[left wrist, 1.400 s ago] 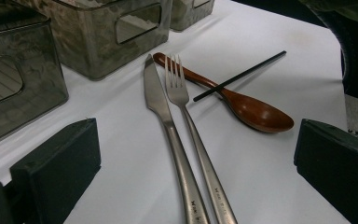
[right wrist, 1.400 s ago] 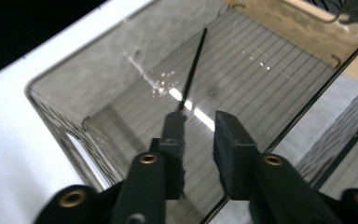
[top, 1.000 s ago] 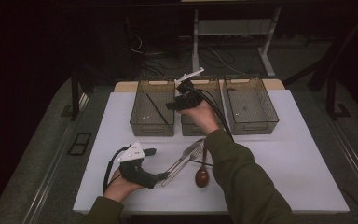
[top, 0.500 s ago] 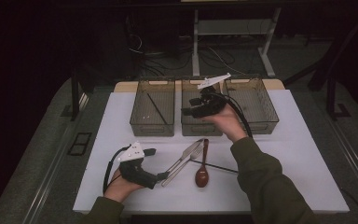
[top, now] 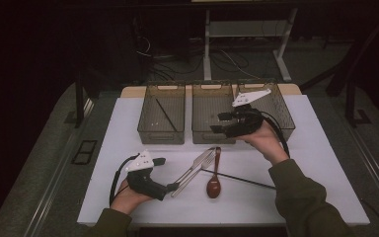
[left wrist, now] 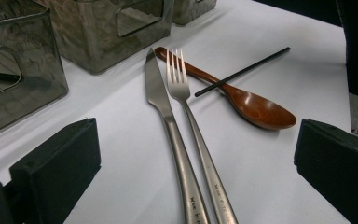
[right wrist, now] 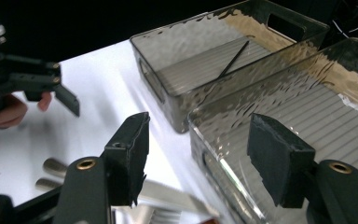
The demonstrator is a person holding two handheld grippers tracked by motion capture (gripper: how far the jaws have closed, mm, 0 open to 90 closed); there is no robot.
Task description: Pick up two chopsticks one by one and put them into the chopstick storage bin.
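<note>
Left gripper (top: pixel 171 186) rests open and low; right gripper (top: pixel 219 123) hovers open, empty.

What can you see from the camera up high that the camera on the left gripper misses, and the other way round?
High view alone: both hands, the left gripper low on the table, the right gripper with jaws open and nothing between them, held above the bins, and the right bin.

Left gripper view alone: fine detail, such as the fork's separate tines and small print on the handles of fork and knife.

Both: knife, fork, wooden spoon, the black stick lying across the spoon, and two bins.
</note>
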